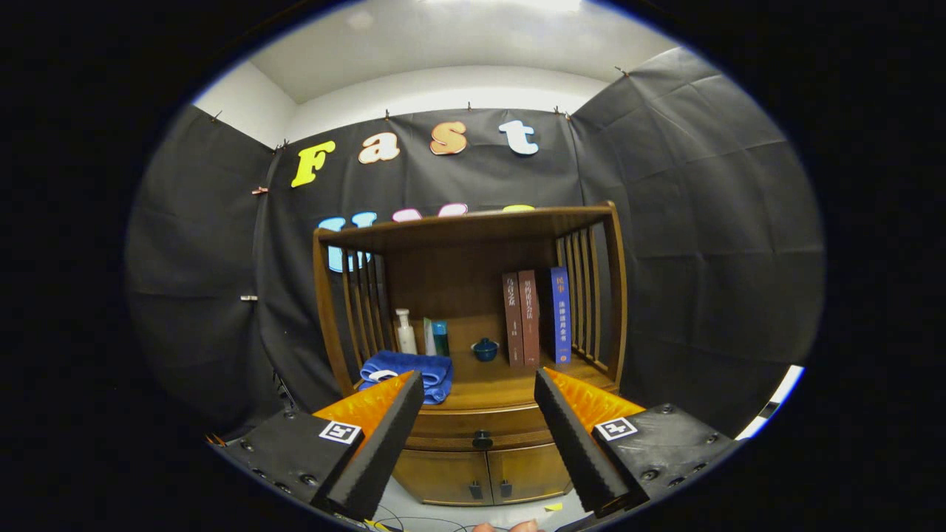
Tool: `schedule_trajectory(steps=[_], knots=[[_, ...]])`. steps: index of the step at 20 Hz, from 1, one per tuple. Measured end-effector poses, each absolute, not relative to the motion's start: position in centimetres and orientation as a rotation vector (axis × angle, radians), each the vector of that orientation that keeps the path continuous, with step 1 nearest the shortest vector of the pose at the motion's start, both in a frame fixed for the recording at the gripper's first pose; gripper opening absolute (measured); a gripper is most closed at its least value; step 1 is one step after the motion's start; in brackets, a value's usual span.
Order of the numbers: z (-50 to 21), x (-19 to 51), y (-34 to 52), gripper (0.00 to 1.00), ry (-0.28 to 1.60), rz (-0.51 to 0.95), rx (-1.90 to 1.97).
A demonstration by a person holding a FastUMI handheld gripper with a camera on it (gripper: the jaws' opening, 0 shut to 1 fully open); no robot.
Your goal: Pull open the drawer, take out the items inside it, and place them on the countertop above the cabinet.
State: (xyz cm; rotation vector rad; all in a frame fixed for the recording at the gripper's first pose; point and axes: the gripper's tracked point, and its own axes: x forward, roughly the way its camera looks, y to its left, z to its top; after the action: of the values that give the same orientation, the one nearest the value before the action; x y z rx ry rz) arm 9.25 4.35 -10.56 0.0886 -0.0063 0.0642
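Note:
A brown wooden cabinet (473, 325) stands ahead against the black cloth wall. Its drawer (473, 427) sits closed under the countertop (502, 384), with a dark knob (482, 439) at the middle of its front. My gripper (479, 388) is open, its two black foam fingers (384, 436) spread wide in front of the cabinet and apart from it. The knob lies beyond the fingers, in the gap between them. Nothing is held. The drawer's contents are hidden.
On the countertop lie a folded blue towel (406, 372) at the left, a white pump bottle (405, 332), small teal and white tubes (436, 338), a little dark blue lidded pot (485, 349) and three upright books (536, 316). Two lower doors (484, 473) sit under the drawer.

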Motion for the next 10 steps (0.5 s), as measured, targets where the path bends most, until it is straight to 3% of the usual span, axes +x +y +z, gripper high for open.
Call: schedule_trajectory(steps=[10], knots=[[-26.7,18.9,8.4,0.99,0.121,0.096,0.036]])
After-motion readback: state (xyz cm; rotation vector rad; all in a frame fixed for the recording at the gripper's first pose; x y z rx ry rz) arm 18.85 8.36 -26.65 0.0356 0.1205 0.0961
